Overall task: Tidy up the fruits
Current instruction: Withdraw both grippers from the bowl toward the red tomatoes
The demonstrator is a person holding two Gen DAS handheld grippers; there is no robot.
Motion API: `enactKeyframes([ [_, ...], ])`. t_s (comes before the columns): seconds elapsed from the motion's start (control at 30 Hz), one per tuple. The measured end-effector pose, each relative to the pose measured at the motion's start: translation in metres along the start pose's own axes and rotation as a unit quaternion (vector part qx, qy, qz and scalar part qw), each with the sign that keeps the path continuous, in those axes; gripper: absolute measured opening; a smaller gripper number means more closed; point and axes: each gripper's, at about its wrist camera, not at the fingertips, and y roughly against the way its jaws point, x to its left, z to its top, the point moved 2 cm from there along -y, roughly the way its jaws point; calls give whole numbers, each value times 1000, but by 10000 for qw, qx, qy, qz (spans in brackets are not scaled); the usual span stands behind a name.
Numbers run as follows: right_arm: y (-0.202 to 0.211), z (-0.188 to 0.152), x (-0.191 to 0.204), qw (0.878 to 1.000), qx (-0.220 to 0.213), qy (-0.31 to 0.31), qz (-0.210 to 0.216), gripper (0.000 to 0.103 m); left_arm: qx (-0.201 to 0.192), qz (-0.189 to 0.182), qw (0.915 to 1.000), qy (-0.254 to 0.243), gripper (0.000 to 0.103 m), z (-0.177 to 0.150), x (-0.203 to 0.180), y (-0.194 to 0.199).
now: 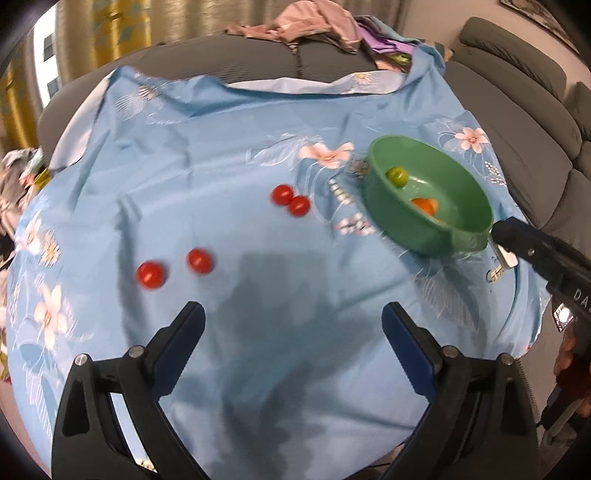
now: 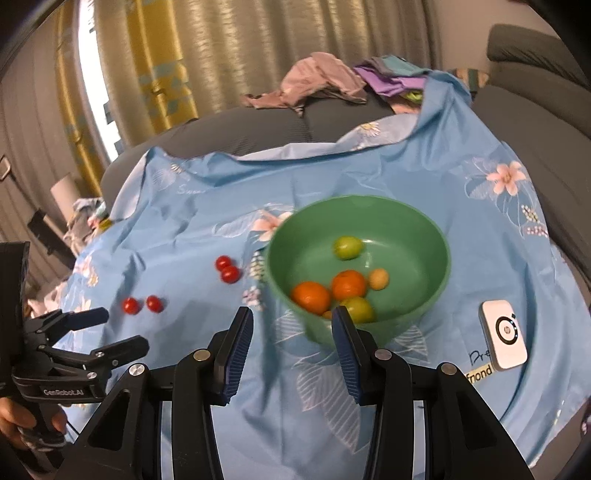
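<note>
A green bowl (image 2: 406, 225) stands on the blue flowered cloth (image 2: 192, 236) and holds two orange fruits (image 2: 311, 297), green ones (image 2: 347, 246) and a small yellow one. My right gripper (image 2: 291, 317) hovers at its near rim, part open, with only cloth and the bowl's wall showing between the pads. Two red cherry tomatoes (image 1: 290, 200) lie together left of the bowl (image 1: 399, 225); a second pair (image 1: 175, 267) lies nearer. My left gripper (image 1: 293, 317) stands wide open above bare cloth, right of that nearer pair, with nothing in it. A hand holds it (image 2: 123, 328) at the left edge.
A white device (image 2: 504, 334) lies on the cloth right of the bowl. A grey sofa (image 1: 517, 110) runs behind and to the right. Loose clothes (image 1: 314, 22) are piled at the back, and more cloth lies at the far left (image 1: 18, 173).
</note>
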Motion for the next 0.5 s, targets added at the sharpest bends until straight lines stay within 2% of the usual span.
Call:
enactKeyframes([
  [0.1,2,-1,12,9999,3,134,24,45,-13,118,9999,35,97,-12,7,8],
  [0.5,0,-3,55,9983,52,545,211,45,-82,91,9997,192,97,-39,34,28],
])
